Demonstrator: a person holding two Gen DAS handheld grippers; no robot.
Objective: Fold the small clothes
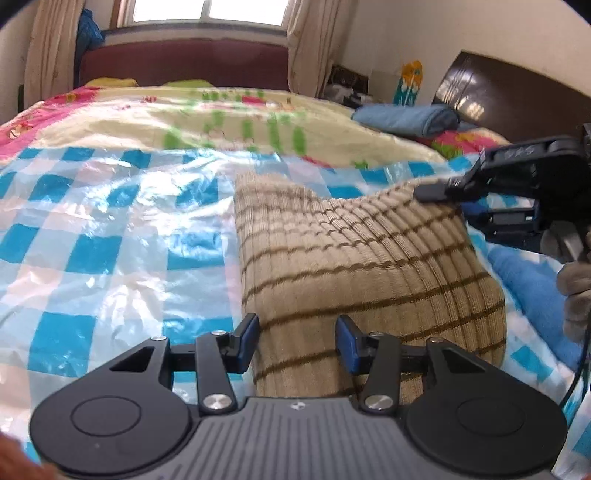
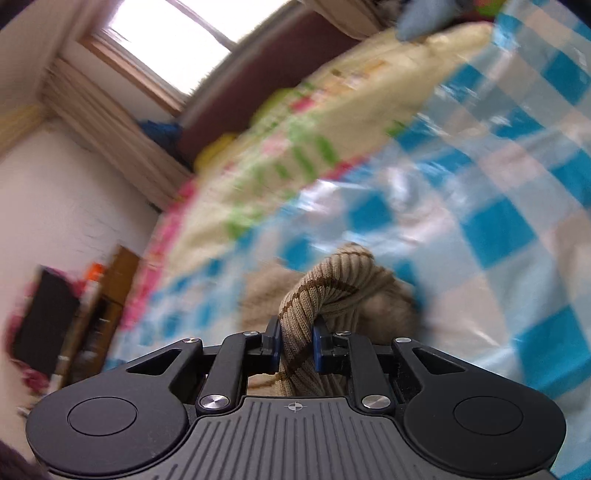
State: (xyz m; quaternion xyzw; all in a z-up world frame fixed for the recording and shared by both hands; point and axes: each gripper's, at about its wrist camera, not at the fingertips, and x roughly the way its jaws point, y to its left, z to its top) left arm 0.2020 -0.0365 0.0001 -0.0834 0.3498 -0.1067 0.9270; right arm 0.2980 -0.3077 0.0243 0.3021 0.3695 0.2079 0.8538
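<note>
Left wrist view, garment: a tan ribbed knit piece with thin brown stripes [image 1: 354,266] lies partly raised over the blue and white checked plastic sheet [image 1: 110,229] that covers the bed.
Left wrist view, left gripper: the left gripper [image 1: 297,341] sits at the near edge of the knit piece, which runs between its blue pads; the jaws stand partly spread, and whether the pads press the cloth cannot be told.
Left wrist view, right gripper: the right gripper [image 1: 430,192] comes in from the right, its black tip on the far right corner of the knit piece, which is lifted there into a ridge; a gloved hand [image 1: 576,295] is below it at the frame edge.
Left wrist view, background: a floral quilt [image 1: 240,114] lies beyond the sheet, a folded blue cloth [image 1: 406,118] near the dark headboard [image 1: 498,96], and a window [image 1: 207,11] with curtains at the far wall.
Right wrist view, right gripper: the right gripper [image 2: 297,345] has its jaws drawn close, pinching a bunched fold of the striped knit piece [image 2: 325,291] that arches up in front of the pads.
Right wrist view, surroundings: the picture is tilted and blurred; the checked sheet [image 2: 498,221] fills the right side, the quilt [image 2: 295,147] and window [image 2: 166,40] the upper left.
</note>
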